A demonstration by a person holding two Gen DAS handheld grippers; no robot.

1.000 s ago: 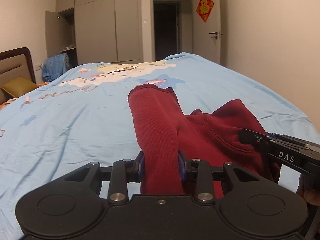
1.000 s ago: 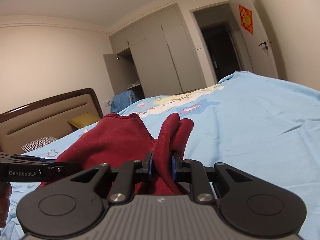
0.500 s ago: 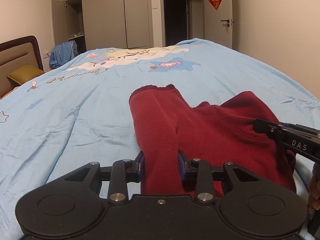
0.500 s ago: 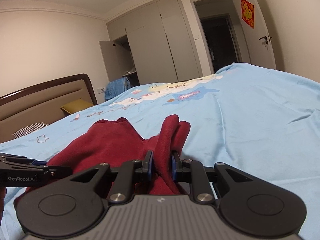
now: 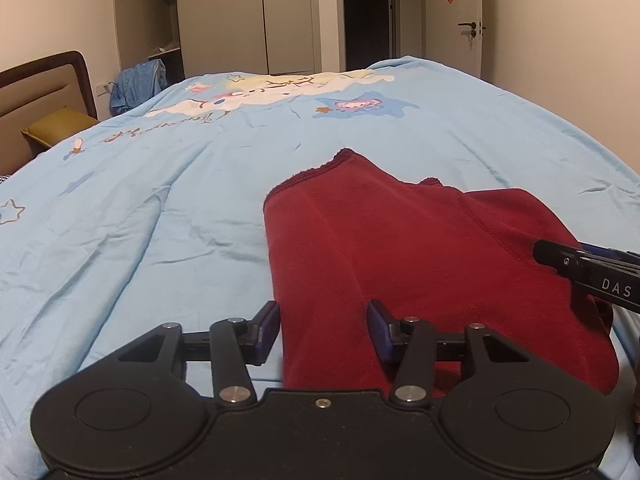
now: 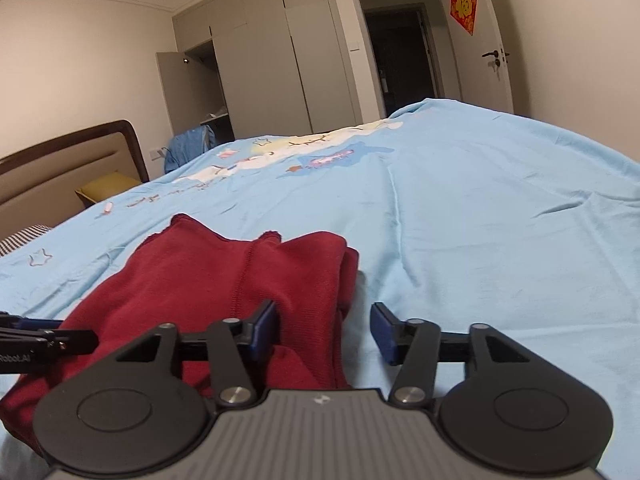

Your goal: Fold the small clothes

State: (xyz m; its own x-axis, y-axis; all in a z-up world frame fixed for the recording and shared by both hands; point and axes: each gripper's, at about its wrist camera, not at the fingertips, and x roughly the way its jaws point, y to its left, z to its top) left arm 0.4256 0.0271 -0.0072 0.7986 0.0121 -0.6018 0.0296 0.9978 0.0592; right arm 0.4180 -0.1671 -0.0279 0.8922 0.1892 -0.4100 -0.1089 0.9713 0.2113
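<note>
A small dark red knit garment lies folded on the light blue bedspread. My left gripper is open, its blue pads spread on either side of the garment's near left edge. In the right wrist view the same red garment lies flat, and my right gripper is open over its near right edge. The cloth rests loose between the fingers of both. Each gripper's tip shows at the side of the other's view.
The bed fills both views, its cartoon print toward the far end. A brown headboard and an olive pillow stand at the left. Grey wardrobes, a dark doorway and a white door lie beyond.
Both grippers lowered the red garment onto the bed, then opened and let it go. The raised fold now lies flat.
</note>
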